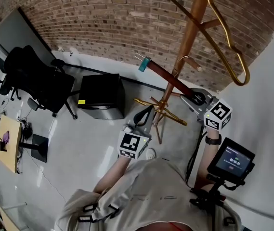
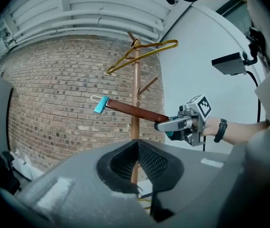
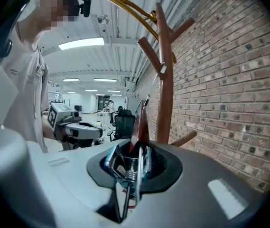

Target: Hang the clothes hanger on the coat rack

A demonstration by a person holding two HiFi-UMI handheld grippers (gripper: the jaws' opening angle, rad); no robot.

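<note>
A wooden coat rack (image 1: 189, 37) stands before the brick wall, and a gold wire hanger (image 1: 228, 42) hangs from its top pegs. My right gripper (image 1: 194, 98) is shut on one end of a red-brown wooden hanger bar (image 1: 168, 78). The bar's far end, with a blue clip (image 1: 144, 64), points up and left beside the pole. In the right gripper view a blue clip with a metal spring (image 3: 125, 167) sits between my jaws (image 3: 137, 163), just left of the pole (image 3: 165, 80). My left gripper (image 1: 145, 113) hangs lower left, shut and holding nothing (image 2: 137, 163).
A black office chair (image 1: 35, 81) and a black cabinet (image 1: 102, 96) stand left of the rack on the white floor. The rack's gold legs (image 1: 173, 115) spread at its foot. A white wall (image 1: 271, 105) closes the right side. A small wooden table (image 1: 9, 143) is far left.
</note>
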